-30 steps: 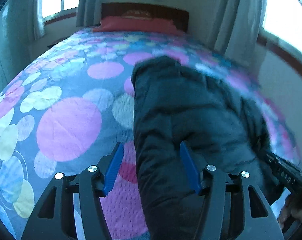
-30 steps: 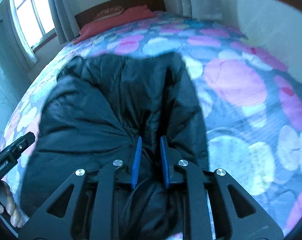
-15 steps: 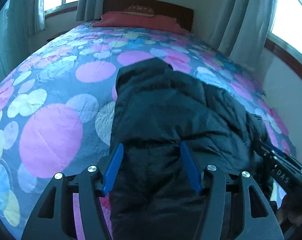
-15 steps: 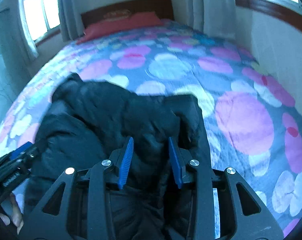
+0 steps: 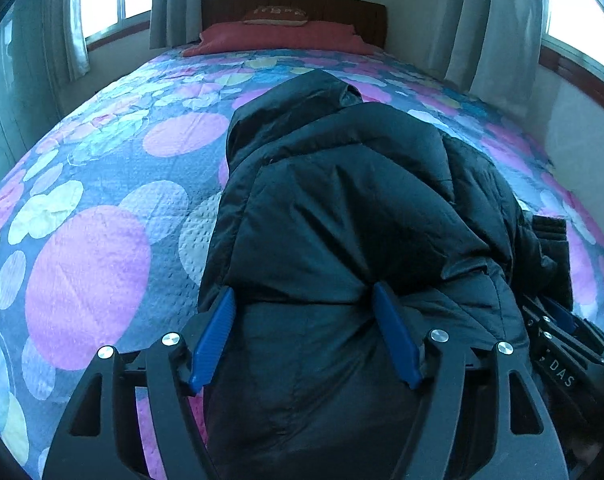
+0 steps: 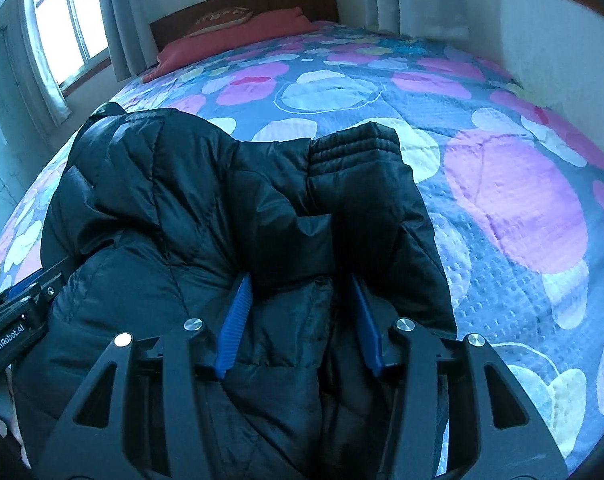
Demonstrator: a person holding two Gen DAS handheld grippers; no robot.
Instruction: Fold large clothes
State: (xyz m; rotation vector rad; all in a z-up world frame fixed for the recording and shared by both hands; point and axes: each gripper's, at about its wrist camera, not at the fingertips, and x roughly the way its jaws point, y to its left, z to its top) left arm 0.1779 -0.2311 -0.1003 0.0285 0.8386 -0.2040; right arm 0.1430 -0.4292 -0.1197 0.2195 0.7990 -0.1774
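Observation:
A black puffer jacket [image 5: 342,208] lies bunched on the bed, hood end toward the headboard; it also fills the right wrist view [image 6: 205,216], with a ribbed cuff [image 6: 354,148] on top. My left gripper [image 5: 302,328] is open, its blue pads astride the jacket's near fold. My right gripper [image 6: 299,312] is open too, its pads either side of a fold near the jacket's right edge. Each gripper shows at the edge of the other's view: the right one [image 5: 558,344] and the left one [image 6: 17,320].
The bed has a blue quilt [image 5: 101,208] with pink and white circles. Red pillows [image 5: 277,38] lie against a dark wooden headboard [image 5: 293,4]. Curtained windows stand on both sides, and a wall [image 6: 542,36] runs close along the bed's right edge.
My right gripper has opened and let go of the jacket fold. The jacket has settled onto the bed. My left gripper has shifted right so both pads are over the jacket.

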